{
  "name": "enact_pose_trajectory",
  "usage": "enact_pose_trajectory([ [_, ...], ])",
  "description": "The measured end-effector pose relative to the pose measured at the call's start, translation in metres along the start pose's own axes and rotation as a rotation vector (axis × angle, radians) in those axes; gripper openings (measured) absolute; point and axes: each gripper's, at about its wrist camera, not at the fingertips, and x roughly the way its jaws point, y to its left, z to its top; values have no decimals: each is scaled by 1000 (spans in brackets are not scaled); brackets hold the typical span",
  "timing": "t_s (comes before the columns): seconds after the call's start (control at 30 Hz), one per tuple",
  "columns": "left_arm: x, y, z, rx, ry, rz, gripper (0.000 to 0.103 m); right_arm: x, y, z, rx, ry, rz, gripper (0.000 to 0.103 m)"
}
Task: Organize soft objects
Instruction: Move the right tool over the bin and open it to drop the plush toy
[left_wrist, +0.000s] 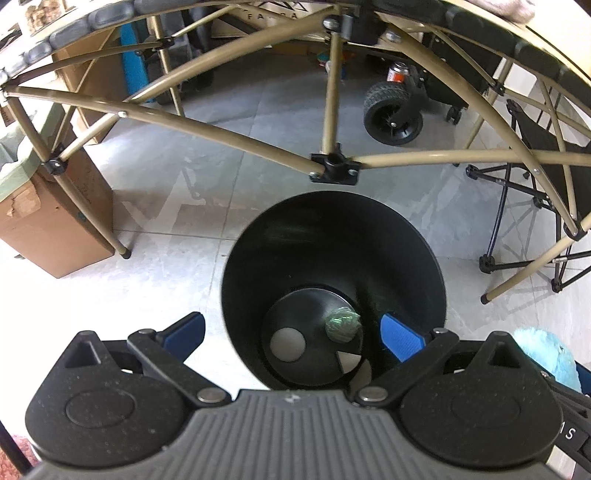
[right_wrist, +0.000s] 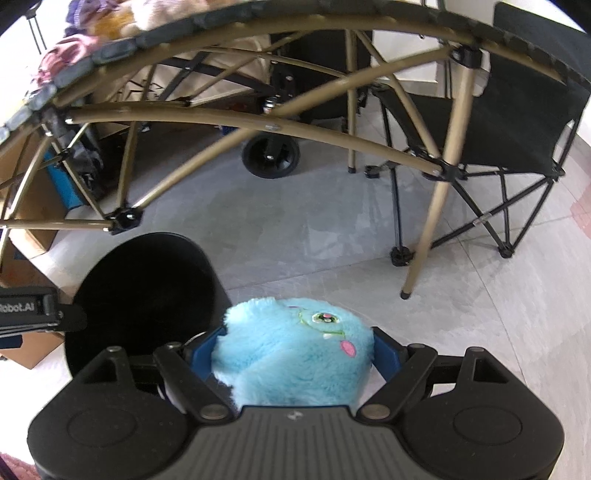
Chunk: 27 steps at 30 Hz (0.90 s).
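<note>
Blue plush toy (right_wrist: 291, 354) sits squished in my right gripper (right_wrist: 295, 350) beside the black bin (right_wrist: 144, 295), light and floppy, so I'm pinching its fat middle; left gripper (left_wrist: 291, 336) hangs wide open, empty.

A black folding chair (right_wrist: 517, 122) stands behind tan table legs (right_wrist: 428, 225), perhaps near a wheeled cart (left_wrist: 393, 112).

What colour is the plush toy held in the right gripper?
Light blue plush toy, with a pink cheek patch; it shows best in the right wrist view.
</note>
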Motion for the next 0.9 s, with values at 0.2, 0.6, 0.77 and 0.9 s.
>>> enact_pose_trajectory([
  [0.2, -3, 24, -1, -31, -4, 13, 103, -3, 25, 3, -40, -9, 24, 82],
  [0.6, -8, 74, -1, -100, -5, 30, 103, 0, 74, 2, -114, -2, 55, 83],
  [0.77, -7, 90, -3, -124, 2, 41, 103, 4, 93, 1, -141, 5, 66, 83],
  [0.9, -5, 106, -5, -145, 10, 52, 103, 9, 108, 1, -163, 13, 76, 83],
])
